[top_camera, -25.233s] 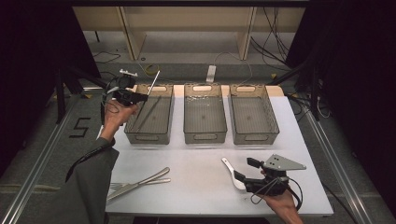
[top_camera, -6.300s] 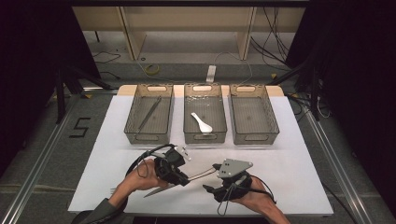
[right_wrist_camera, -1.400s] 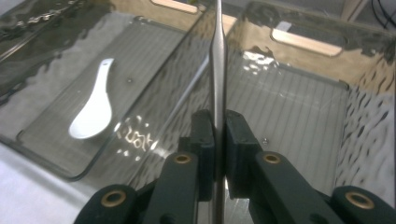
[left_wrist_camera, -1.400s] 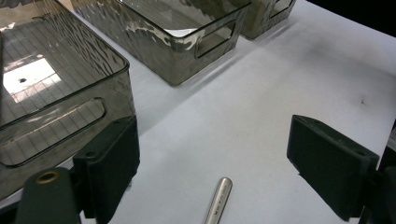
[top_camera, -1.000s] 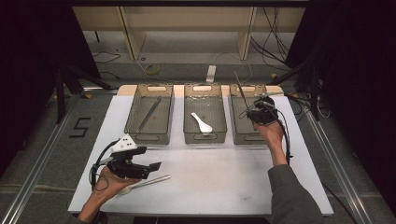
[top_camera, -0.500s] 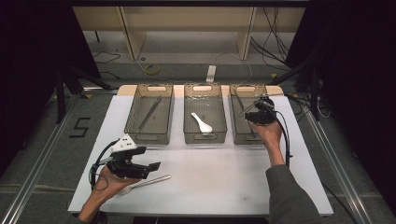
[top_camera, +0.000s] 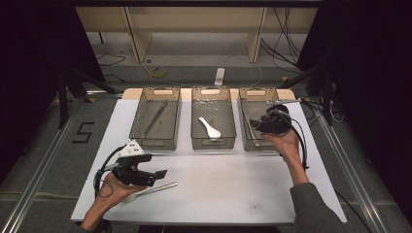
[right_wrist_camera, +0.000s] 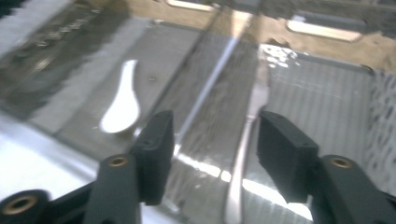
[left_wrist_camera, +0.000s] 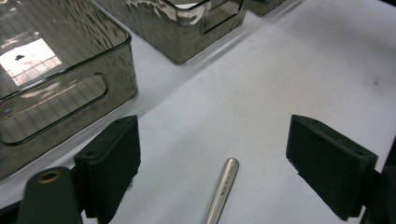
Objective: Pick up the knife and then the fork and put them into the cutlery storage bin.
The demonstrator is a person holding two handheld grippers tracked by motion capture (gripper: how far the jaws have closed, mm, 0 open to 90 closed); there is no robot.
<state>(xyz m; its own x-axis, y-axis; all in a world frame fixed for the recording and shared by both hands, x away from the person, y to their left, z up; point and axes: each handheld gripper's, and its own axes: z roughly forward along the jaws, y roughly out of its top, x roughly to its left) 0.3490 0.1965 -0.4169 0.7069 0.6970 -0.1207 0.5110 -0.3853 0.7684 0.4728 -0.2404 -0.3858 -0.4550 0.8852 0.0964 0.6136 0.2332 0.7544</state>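
Since a moment ago, the right gripper fingers have just opened, dropping the fork into the right bin at two o'clock. Left gripper fingers stand wide over a metal handle on the counter.

Shiny metal, smoky clear plastic, matt white tabletop

The fork beyond the right gripper is polished metal in a glossy, translucent grey plastic bin; the spoon left of it looks smooth white; the handle between the left gripper's matt black pads is brushed steel on the matt tabletop.
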